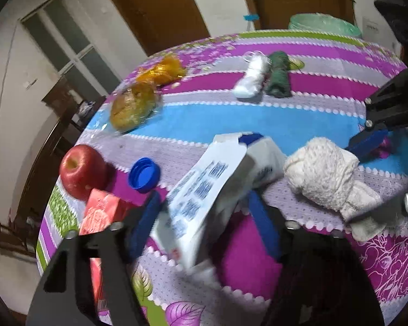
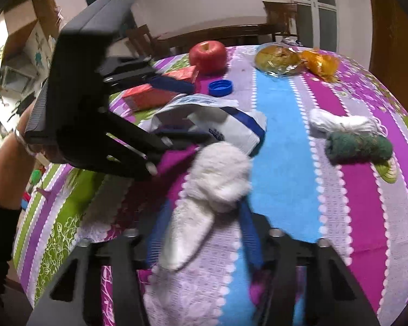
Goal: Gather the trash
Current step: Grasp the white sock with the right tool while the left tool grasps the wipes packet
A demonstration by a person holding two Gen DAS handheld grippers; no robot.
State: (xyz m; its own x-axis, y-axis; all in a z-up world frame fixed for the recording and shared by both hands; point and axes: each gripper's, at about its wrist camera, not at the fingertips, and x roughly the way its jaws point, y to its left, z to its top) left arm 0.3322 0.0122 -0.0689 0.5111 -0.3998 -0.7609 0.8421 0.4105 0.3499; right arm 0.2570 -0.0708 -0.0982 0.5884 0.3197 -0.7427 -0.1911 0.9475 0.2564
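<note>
A crumpled white wrapper with blue print (image 1: 204, 190) (image 2: 217, 125) lies on the striped tablecloth. My left gripper (image 1: 204, 206) has its blue fingers on either side of the wrapper, closed onto it; it also shows in the right wrist view (image 2: 182, 135). A white fluffy rolled cloth (image 2: 204, 203) (image 1: 326, 174) sits between the blue fingers of my right gripper (image 2: 201, 212), which press its sides. A blue bottle cap (image 1: 144, 174) (image 2: 220, 87) lies beside the wrapper.
A red apple (image 1: 81, 171) (image 2: 208, 54), red cartons (image 1: 103, 212) (image 2: 149, 96), two orange plastic-wrapped items (image 1: 133, 106) (image 2: 277, 57), a white roll (image 1: 253, 76) (image 2: 340, 123) and a green roll (image 1: 278, 74) (image 2: 359, 148) lie on the table. A green-lined bin (image 1: 323, 23) stands beyond the far edge.
</note>
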